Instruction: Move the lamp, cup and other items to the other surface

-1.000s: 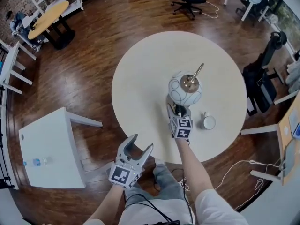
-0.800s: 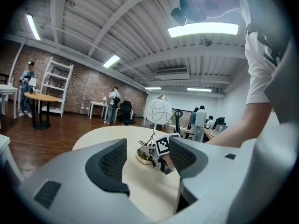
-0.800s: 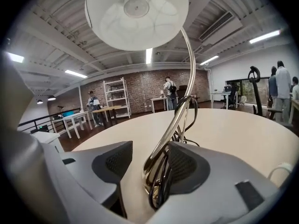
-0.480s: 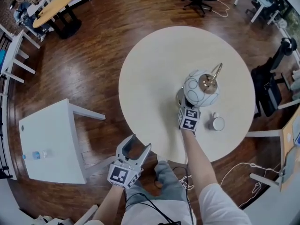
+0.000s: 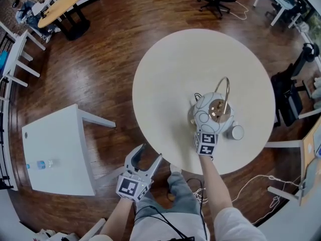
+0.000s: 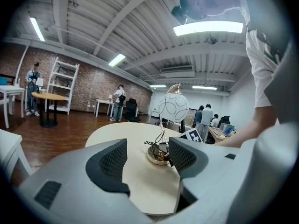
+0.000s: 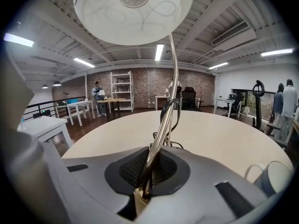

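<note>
On the table (image 5: 170,74), the right gripper (image 7: 148,171) just closed on the lamp stem (image 7: 164,122).

— What's the room like?
— Dark wood floor (image 5: 100,74). White square table (image 5: 60,144) lower left, small round wooden table (image 5: 62,5) upper left.
— Walls?
— Brick wall (image 6: 93,83), strip lights (image 6: 117,59) overhead.

The lamp (image 5: 209,115) has a white shade traced with thin dark loops and a shiny gold stem (image 7: 162,125). The round desk (image 5: 170,64) is cream, the floor (image 5: 100,69) dark brown planks, the cup (image 5: 236,132) white. The left tool (image 6: 145,160) and right tool (image 7: 148,171) are pale grey with black ribbed pads (cubes (image 5: 206,143) carry black-and-white squares).
</note>
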{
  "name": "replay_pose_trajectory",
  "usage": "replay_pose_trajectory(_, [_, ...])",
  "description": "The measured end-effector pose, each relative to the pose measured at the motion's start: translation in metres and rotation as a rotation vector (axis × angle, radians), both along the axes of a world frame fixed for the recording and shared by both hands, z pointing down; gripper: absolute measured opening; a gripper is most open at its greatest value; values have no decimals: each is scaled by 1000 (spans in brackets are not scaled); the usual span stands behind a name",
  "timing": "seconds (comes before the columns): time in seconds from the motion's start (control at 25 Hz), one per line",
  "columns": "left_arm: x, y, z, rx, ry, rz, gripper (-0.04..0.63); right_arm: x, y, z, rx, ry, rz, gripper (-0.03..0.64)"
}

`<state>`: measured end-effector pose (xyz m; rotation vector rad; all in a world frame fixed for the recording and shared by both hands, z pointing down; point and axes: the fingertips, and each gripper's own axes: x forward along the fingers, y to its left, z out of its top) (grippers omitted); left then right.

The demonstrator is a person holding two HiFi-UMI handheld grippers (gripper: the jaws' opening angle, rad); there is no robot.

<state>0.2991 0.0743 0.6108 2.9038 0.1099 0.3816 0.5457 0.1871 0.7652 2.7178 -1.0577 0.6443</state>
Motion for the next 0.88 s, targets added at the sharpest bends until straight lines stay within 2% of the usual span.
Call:
replay_pose_trajectory(0.16, [-12,-5,5,39,13,2,275,-33,-7,-15,37,-18,-50,31])
replay_pose_trajectory(0.32, [-25,-10,-10,23,26,-28,275,-72,-17,-44,71,-22,-114,29])
replay_pose_trajectory(0.44, [-44,-21,-19,42,41,-51,275,-106,-19,-60,49,0,-169,29])
replay_pose_trajectory(0.56, [-59,-28,-39,24,55,-87,275,-142,-23,-77,31,10,-228,28])
replay_pose_trajectory(0.72, [-101,-44,-38,101,70,-116,276,-192,-41,-110,54,-3,-313,28])
replay_pose_trajectory(0.88, [-144,-64,-58,120,98,-190,275,-242,-62,-142,85,-21,-401,28])
